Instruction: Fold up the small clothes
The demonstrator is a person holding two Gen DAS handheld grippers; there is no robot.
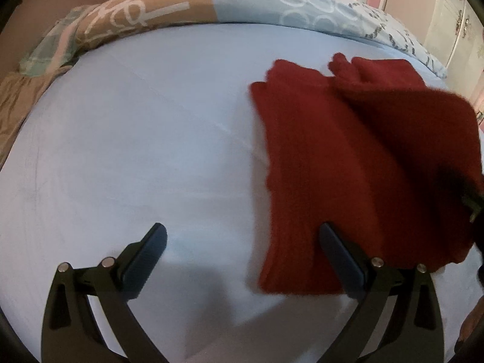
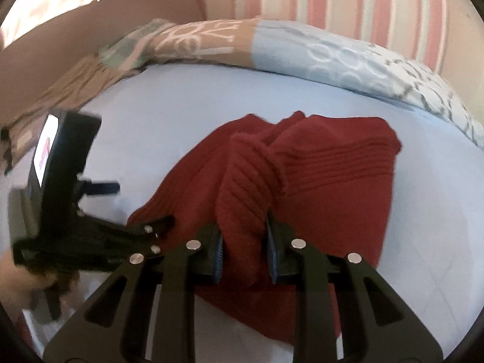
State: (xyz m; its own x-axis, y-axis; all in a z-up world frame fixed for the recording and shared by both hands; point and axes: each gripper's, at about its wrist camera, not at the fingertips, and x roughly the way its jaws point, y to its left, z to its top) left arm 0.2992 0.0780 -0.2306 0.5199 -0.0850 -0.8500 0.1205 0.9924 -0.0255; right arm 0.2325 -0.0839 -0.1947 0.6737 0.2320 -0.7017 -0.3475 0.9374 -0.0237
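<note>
Clamped on a bunched fold of the red knit garment (image 2: 317, 181), the right gripper (image 2: 244, 248) carries it mid-fold over the sheet (image 1: 136, 136), while the left gripper (image 1: 242, 236) hangs with jaws apart and should next pin the near edge.

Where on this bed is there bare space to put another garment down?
The widest bare patch of blue sheet lies left of the red knit garment, bounded by the patterned quilt behind and the open left gripper in front. The right side is crowded: garment, right gripper.

Soft, dim indoor light; motion blur, strong fisheye warping at edges.
</note>
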